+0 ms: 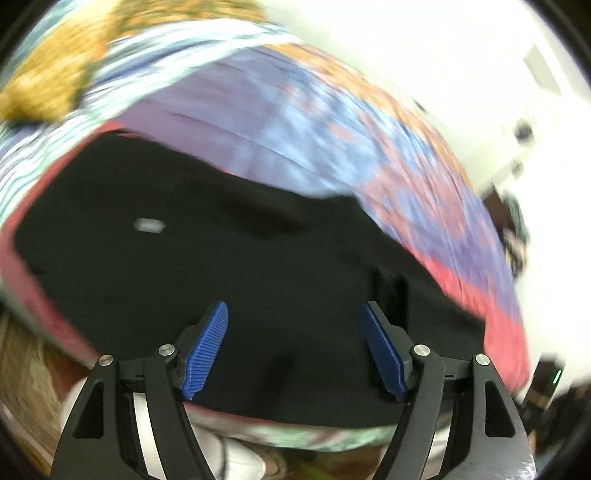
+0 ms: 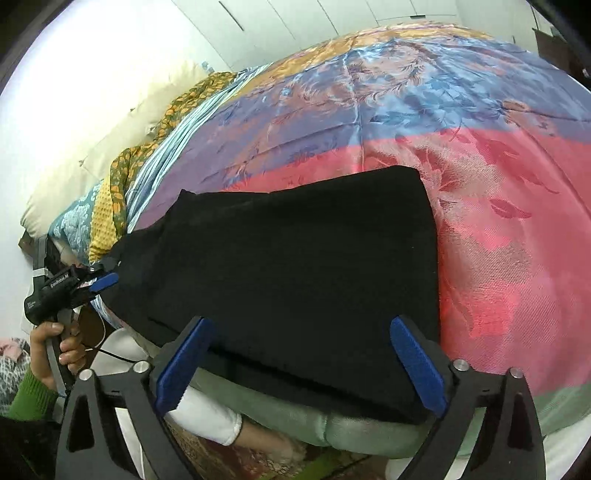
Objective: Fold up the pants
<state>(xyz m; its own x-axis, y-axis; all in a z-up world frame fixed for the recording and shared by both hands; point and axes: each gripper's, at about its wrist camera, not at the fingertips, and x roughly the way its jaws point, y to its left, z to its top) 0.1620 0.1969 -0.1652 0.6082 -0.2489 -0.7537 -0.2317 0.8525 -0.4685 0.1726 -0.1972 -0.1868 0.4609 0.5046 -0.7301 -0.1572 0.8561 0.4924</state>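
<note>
Black pants (image 2: 295,258) lie folded into a wide slab on a colourful bedspread (image 2: 498,229), near the bed's front edge. My right gripper (image 2: 299,321) stands wide open over their near edge, its blue pads (image 2: 417,365) apart from the cloth. My left gripper (image 2: 109,272) is at the pants' left end, held by a hand (image 2: 55,347) in a green sleeve. In the blurred left wrist view the left gripper (image 1: 294,304) is open above the pants (image 1: 221,258), nothing pinched between its pads (image 1: 207,347). A small grey label (image 1: 149,225) shows on the cloth.
Cream pillows (image 2: 110,122) and a yellow patterned cloth (image 2: 155,140) lie at the bed's left end. White cupboard doors (image 2: 295,18) stand behind the bed. A patterned rug (image 2: 258,458) covers the floor below the bed's front edge.
</note>
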